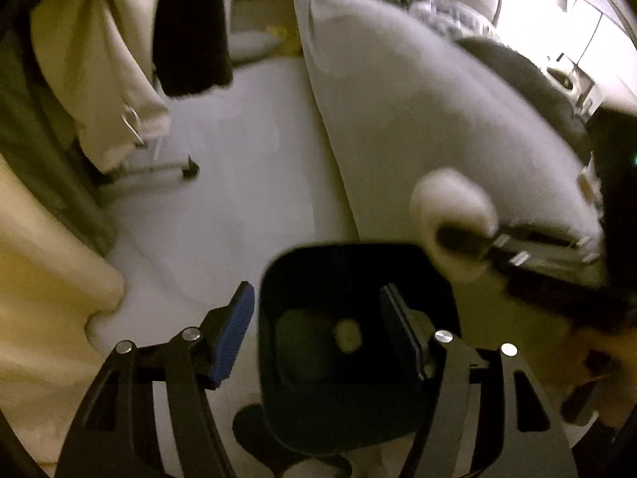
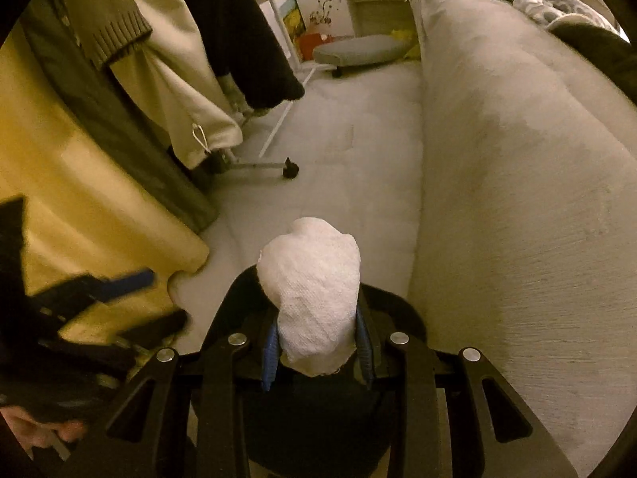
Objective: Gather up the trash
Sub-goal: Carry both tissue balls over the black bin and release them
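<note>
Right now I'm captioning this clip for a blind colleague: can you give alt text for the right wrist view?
The right tongs grip a crumpled white paper towel above a black bin on a pale floor. A long light sofa runs along the right side, and clothes hang at upper left.

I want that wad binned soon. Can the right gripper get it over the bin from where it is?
Probably yes. The right gripper is shut on the tissue wad right beside the open black bin, with nothing between them.
</note>
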The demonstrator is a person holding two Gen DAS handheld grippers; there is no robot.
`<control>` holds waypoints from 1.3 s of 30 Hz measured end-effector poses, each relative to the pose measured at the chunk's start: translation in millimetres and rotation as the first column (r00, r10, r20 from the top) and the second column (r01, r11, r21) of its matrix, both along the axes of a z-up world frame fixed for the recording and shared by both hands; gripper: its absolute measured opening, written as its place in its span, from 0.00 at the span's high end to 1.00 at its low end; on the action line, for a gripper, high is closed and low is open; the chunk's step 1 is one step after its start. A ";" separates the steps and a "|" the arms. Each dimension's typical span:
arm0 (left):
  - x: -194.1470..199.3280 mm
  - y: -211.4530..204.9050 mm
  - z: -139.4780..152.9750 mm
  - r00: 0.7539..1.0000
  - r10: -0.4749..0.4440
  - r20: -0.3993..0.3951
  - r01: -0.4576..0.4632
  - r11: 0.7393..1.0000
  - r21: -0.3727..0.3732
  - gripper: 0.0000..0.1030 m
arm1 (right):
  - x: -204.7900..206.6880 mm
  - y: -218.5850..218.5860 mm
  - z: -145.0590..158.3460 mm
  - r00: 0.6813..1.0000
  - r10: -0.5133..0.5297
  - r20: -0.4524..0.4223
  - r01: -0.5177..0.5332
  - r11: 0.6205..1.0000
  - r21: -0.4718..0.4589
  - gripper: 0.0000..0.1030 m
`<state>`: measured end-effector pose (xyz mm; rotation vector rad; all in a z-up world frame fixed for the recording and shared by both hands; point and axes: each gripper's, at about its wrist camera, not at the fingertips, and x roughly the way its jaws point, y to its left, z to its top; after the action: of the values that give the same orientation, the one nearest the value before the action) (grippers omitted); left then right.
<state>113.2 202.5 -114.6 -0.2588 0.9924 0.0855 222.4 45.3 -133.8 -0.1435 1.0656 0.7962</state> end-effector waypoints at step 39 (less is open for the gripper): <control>2.2 -14.5 124.5 0.891 -0.086 0.446 0.070 0.996 0.051 0.49 | -33.5 42.3 -21.9 0.989 0.151 -0.006 -0.151 0.984 -0.098 0.31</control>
<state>115.4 187.9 9.9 -0.1949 0.5385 -0.0317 188.8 87.7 -155.7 -0.3111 1.1026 0.8800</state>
